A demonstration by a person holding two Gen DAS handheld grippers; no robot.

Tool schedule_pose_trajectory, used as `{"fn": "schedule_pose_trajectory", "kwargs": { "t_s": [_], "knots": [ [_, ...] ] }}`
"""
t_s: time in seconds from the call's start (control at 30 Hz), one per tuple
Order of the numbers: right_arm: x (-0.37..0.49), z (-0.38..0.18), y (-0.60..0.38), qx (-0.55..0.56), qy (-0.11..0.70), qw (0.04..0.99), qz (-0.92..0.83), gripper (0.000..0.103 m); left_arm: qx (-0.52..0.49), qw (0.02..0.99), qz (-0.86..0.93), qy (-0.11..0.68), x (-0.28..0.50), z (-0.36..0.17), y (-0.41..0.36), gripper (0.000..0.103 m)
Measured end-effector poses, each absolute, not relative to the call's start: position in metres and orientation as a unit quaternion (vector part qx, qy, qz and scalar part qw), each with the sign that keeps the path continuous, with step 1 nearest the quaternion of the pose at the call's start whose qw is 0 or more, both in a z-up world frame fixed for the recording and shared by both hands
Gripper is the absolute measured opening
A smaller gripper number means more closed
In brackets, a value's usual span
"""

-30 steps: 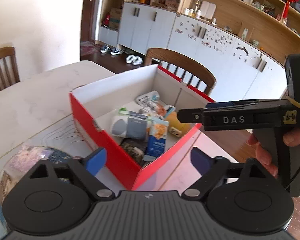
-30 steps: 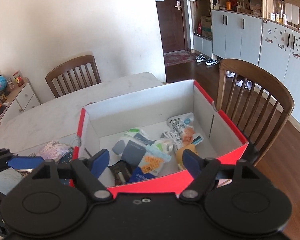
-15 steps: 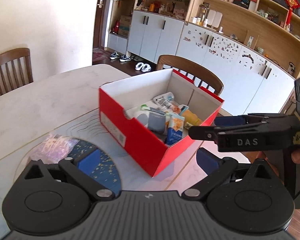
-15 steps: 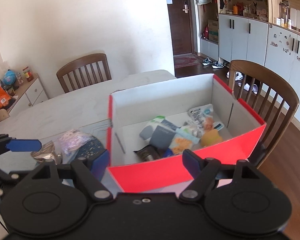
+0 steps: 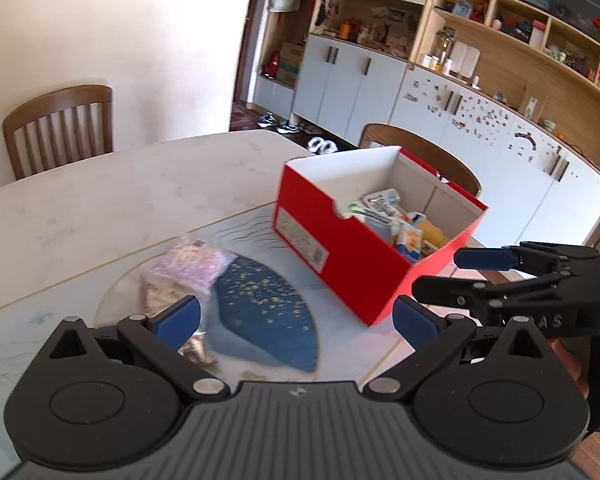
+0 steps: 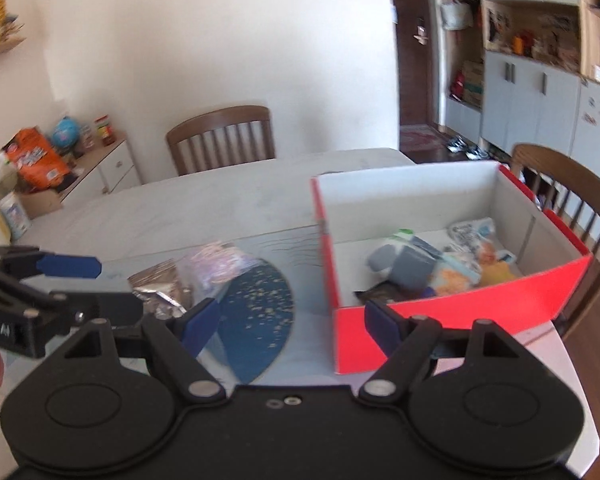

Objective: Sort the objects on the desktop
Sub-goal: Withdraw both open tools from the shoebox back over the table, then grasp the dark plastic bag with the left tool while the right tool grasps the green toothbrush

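Pulled both grippers back from the open red cardboard box (image 5: 340, 240) since a second ago, toward the clear pink-patterned plastic packet (image 5: 192, 264) and crinkled silver foil packet (image 6: 156, 288) on the blue round mat (image 5: 264, 312) near the marble desk's (image 5: 100, 208) front edge. Left gripper (image 5: 296, 316) spread wide, empty, packets beside its left finger. Right gripper (image 6: 292, 320) likewise parted, empty, box's front corner between fingers, farther off.
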State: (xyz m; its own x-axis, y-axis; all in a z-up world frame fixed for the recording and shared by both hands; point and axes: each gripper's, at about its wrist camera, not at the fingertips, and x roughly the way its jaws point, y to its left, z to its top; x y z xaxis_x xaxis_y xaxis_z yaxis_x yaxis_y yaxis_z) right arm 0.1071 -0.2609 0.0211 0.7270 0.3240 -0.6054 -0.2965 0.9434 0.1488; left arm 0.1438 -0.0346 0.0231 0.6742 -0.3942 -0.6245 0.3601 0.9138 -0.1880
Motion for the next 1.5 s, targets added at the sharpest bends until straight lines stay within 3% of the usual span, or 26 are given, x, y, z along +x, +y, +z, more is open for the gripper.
{"fn": "schedule_pose_trajectory", "kwargs": {
  "t_s": [0.43,0.9,1.5],
  "knots": [
    [0.101,0.012,-0.207,-0.015,0.329,0.919,0.216,0.078,-0.038,0.921,-0.179,0.344,0.136,0.013,0.010,0.103],
    [0.102,-0.026,-0.163,-0.039,0.329,0.912,0.243,0.074,-0.015,0.922,-0.142,0.360,0.150,-0.038,0.045,0.103],
    [0.115,-0.081,-0.126,-0.083,0.365,0.888,0.269,0.056,-0.008,0.914,-0.150,0.377,0.174,-0.088,0.054,0.102]
  ]
}}
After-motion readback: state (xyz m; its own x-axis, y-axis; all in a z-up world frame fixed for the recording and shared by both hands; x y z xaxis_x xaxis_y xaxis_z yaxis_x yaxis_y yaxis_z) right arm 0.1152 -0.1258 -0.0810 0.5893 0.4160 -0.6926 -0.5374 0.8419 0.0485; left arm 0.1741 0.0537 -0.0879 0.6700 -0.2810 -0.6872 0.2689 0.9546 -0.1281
